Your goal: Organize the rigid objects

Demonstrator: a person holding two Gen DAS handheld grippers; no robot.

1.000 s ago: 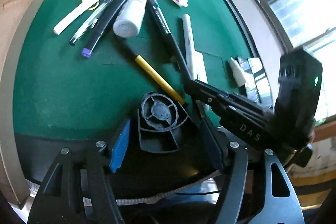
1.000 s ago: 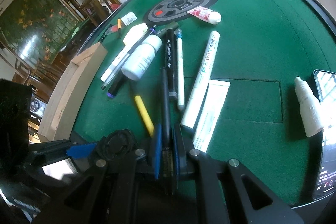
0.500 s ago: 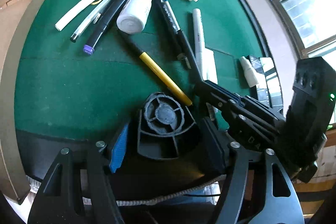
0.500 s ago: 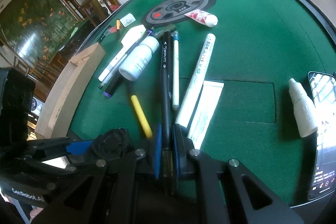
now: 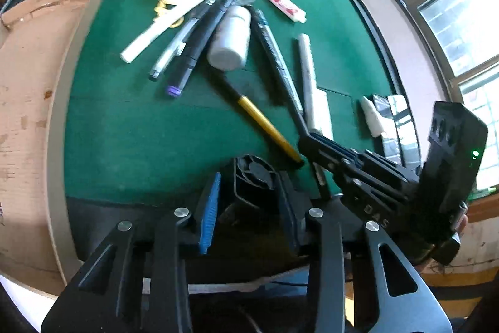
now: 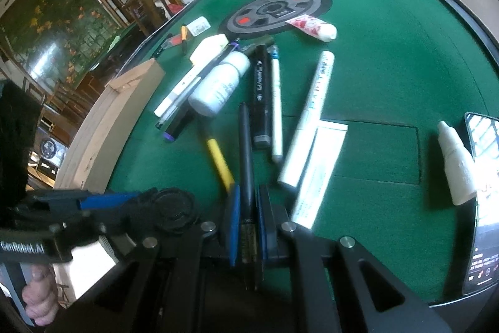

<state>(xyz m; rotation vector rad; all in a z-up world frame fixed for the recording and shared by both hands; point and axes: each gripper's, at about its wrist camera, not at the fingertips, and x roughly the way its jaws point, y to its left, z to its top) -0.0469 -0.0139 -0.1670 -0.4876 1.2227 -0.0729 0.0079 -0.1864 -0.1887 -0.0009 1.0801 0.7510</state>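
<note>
My left gripper is at the near edge of the green table. A black round ribbed piece sits between its fingers. The jaws are closing on it, and a thin gap still shows at the blue pad. The same piece shows at that gripper's tip in the right wrist view. My right gripper is shut on a black pen that runs forward over the felt. A yellow and black pen lies just beyond both grippers.
Past the grippers lie several pens and markers, a white bottle, a white paint marker and a paper sleeve. A cardboard box stands at the left. A dropper bottle and a phone lie at the right.
The left jaws have narrowed from wide open around the black round piece, and the left hand has shifted a little. The right gripper has kept still with the black pen.
</note>
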